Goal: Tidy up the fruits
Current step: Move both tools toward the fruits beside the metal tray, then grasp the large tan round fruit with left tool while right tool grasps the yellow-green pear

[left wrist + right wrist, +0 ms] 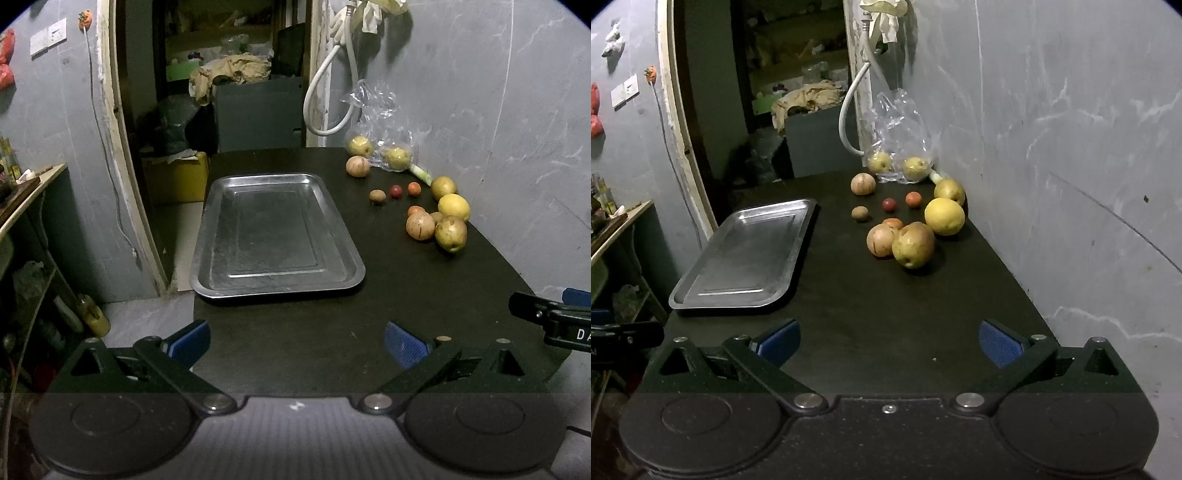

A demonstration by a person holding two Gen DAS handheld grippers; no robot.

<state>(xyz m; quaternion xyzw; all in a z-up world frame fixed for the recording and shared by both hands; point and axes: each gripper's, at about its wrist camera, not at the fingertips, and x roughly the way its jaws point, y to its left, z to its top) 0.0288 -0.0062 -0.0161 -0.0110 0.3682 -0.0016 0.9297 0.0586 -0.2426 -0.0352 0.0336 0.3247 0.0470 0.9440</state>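
An empty steel tray (207, 258) (701, 288) lies on the black table's left half. Loose fruit sits along the right side by the wall: a yellow lemon (454, 206) (944, 216), a green-brown pear (450, 233) (913, 244), a brown round fruit (420, 226) (881, 240), a kiwi (377, 196) (860, 213), small red fruits (396, 191) (889, 205), and several more. My left gripper (297, 343) hovers open over the near table edge, facing the tray. My right gripper (890, 343) is open too, nothing between its blue pads, well short of the fruit.
A clear plastic bag (380, 122) (901, 125) holding two pears stands at the table's far right corner against the grey wall. A white hose (325, 92) hangs there. A doorway with clutter lies beyond the table. Shelving (26, 192) stands at left.
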